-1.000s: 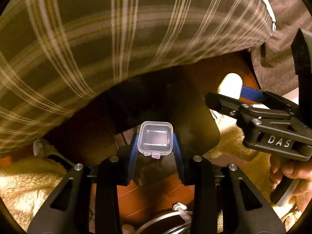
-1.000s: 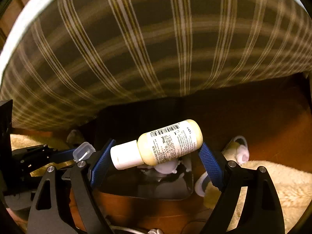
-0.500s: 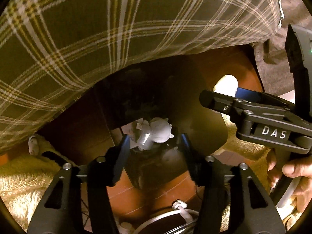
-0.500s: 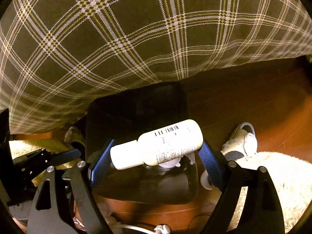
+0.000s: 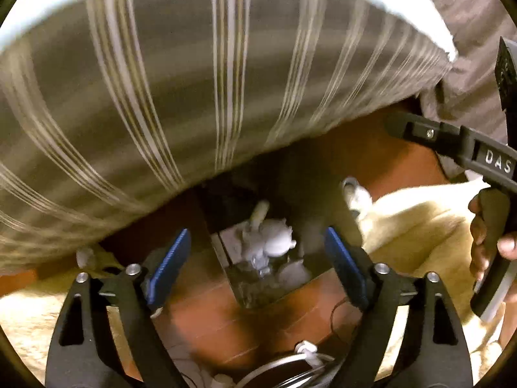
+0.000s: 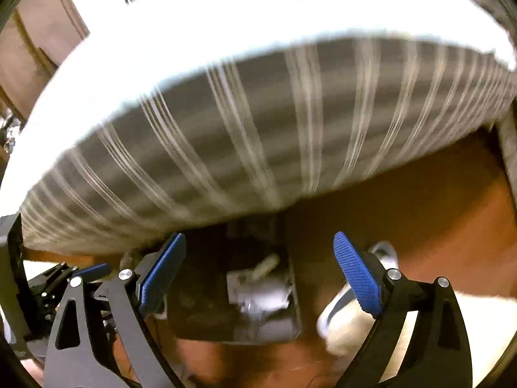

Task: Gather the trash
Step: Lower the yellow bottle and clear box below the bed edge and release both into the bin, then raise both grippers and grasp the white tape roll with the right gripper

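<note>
A dark square trash bin (image 5: pixel 310 213) stands on the floor below both grippers; its rim also shows in the right wrist view (image 6: pixel 295 304). Inside lie crumpled white trash (image 5: pixel 274 242) and a pale yellow bottle (image 5: pixel 260 215), which also shows in the right wrist view (image 6: pixel 266 265). My left gripper (image 5: pixel 255 268) is open and empty above the bin. My right gripper (image 6: pixel 260 278) is open and empty above the bin; its black body shows at the right of the left wrist view (image 5: pixel 465 152). Both views are motion-blurred.
A plaid bedcover (image 5: pixel 194 80) hangs over the bin's far side. A cream fluffy rug (image 5: pixel 416 220) lies on the red-brown floor (image 6: pixel 404 210). A white slipper (image 6: pixel 342 320) sits right of the bin. White cables (image 5: pixel 300 355) lie near the bottom edge.
The right gripper opened and dropped the bottle into the bin. The left gripper, which had let go of the clear small box earlier, opened wider. Both grippers moved, blurring the views.
</note>
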`<state>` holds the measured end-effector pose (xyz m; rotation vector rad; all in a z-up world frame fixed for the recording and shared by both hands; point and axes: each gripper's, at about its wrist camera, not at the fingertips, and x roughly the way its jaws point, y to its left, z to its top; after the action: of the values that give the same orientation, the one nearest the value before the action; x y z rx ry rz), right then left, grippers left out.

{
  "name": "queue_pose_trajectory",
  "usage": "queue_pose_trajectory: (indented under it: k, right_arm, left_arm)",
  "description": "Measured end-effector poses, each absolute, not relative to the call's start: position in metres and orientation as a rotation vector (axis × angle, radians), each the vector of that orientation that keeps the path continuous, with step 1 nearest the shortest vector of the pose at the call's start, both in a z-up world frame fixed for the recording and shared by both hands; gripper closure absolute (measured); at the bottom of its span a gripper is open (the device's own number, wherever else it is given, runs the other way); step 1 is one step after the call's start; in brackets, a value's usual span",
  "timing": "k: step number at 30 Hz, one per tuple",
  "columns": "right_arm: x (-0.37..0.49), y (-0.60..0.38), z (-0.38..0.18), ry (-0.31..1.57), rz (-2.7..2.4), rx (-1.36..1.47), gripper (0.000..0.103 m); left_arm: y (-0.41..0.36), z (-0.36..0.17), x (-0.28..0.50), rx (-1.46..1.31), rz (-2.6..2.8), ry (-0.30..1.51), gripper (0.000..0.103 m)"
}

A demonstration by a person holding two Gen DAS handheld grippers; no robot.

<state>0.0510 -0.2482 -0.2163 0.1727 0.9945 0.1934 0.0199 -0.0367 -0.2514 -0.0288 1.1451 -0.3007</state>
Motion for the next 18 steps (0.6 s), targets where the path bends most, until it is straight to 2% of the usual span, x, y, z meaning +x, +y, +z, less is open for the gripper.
queue_pose_trajectory:
  k: [4, 7, 18]
  right_arm:
    - [0.047, -0.254, -0.160, 0.844, 0.186, 0.163, 0.009]
    - [0.050, -0.255, -0.125, 0.762, 0.201, 0.166, 0.004]
    - [0.111, -0.233, -0.089, 0.722, 0.211, 0.136, 0.004]
  left_arm:
    - [-0.032, -0.193, 0.017, -0.022, -0.289, 1.024, 0.015]
    - [-0.026, -0.152, 0.019, -0.011, -0.276, 0.932, 0.011]
    - [0.007, -0.090, 0.080, -0.012, -0.170, 0.834, 0.010]
